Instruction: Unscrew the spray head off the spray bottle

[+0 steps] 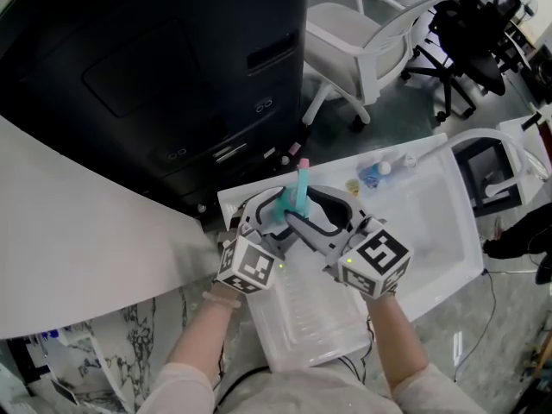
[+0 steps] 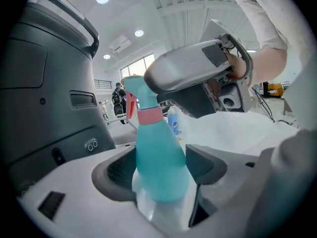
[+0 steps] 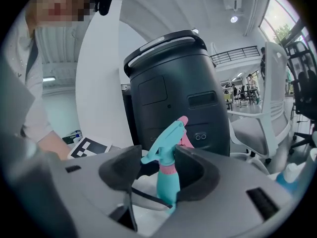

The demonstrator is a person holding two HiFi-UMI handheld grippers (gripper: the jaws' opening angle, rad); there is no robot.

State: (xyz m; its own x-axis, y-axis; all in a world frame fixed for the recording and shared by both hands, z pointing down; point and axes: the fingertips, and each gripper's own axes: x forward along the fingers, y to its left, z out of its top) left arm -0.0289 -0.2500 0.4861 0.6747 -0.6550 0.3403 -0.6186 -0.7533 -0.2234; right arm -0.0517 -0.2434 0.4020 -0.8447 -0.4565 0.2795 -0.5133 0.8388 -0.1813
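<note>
The step in hand looks like taking hold of the head before any turning has begun. The left tool (image 2: 161, 175) is clamped on the translucent teal plastic spray bottle (image 2: 159, 152), its dark pads pressed to either side of the rounded body, and it holds the bottle upright above the white tabletop (image 1: 431, 231). The right tool (image 3: 158, 165) stands directly opposite and higher, jaws apart on either side of the teal spray head (image 3: 166, 138). One pad rests against the pink screw collar (image 3: 167, 170), while the other is a little short of it, near the nozzle tip, so the head sits between the jaws but does not look gripped yet. The head seems fully seated, with the collar tight to the neck, and the pink trigger (image 2: 130, 105) points away from the left tool. The next move probably calls for closing the right tool squarely on the collar – not on the nozzle or trigger, which would flex or slip – then twisting it while the left tool holds the body steady against the turn. The smooth, tapering bottle could rotate in the left pads if that grip is light. No brand or writing shows on the bottle. A small blue-labelled bottle (image 1: 373, 175) stands on the tabletop beyond the right tool, its print too small to read, and the marker cubes carry only black-and-white patterns.
</note>
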